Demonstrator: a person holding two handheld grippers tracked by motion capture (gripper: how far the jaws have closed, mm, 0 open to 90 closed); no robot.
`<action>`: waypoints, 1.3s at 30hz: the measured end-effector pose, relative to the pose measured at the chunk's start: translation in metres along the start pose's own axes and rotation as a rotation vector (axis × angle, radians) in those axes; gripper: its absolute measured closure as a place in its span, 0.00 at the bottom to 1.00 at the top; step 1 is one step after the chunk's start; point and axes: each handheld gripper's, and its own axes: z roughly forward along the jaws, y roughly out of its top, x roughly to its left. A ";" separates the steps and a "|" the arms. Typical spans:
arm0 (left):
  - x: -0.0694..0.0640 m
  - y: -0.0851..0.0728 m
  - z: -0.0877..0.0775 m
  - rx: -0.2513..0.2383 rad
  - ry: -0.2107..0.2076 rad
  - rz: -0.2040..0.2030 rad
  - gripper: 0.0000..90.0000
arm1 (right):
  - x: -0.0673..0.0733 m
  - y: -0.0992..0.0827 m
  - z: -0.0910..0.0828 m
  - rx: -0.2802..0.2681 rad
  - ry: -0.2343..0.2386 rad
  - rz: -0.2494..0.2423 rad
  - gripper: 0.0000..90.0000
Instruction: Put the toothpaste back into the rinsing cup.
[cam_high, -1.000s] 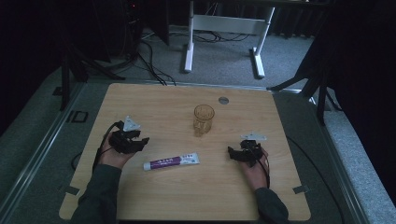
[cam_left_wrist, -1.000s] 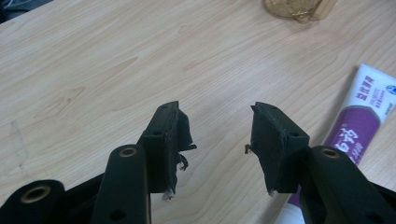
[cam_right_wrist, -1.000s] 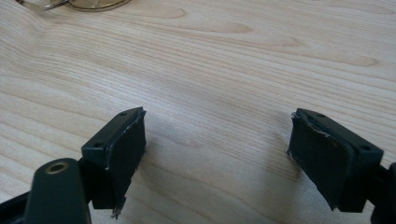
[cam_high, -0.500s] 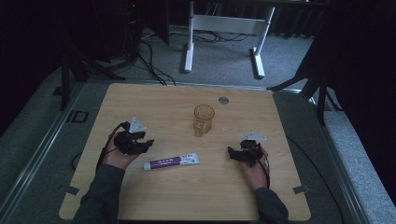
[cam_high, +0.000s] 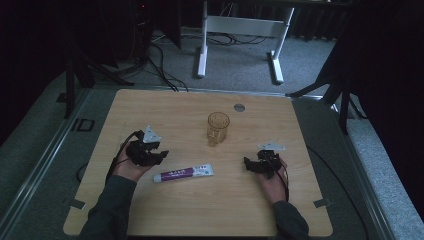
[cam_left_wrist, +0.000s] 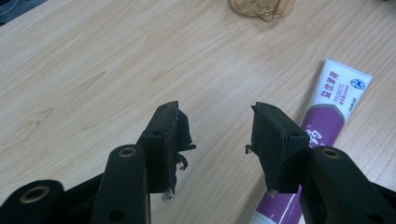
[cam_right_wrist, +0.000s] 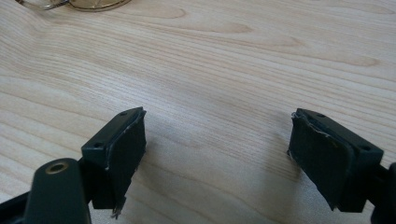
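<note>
A white and purple toothpaste tube lies flat near the table's middle front, and also appears in the left gripper view as the tube beside the right jaw. An amber glass stands upright behind it, its base seen as the glass and as the glass. My left gripper hovers just left of the tube, open and empty. My right gripper rests to the right of the tube, wide open over bare wood.
The wooden table has a round grey cap near its far edge. Cables trail from both grippers. A white desk frame stands on the carpet beyond the table. Bare wood lies between the two hands.
My left gripper has moved right and slightly forward, closer to the toothpaste tube. The right gripper has stayed in place.
</note>
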 end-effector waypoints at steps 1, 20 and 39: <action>-0.001 0.001 0.000 0.002 -0.003 0.005 0.58 | 0.000 0.000 0.000 0.000 0.000 0.000 0.21; -0.004 0.012 0.000 0.030 -0.010 0.047 0.58 | 0.000 0.000 0.000 0.000 0.000 0.000 0.21; -0.010 0.014 0.004 0.059 -0.003 0.064 0.58 | 0.000 0.000 0.000 0.000 0.000 0.000 0.21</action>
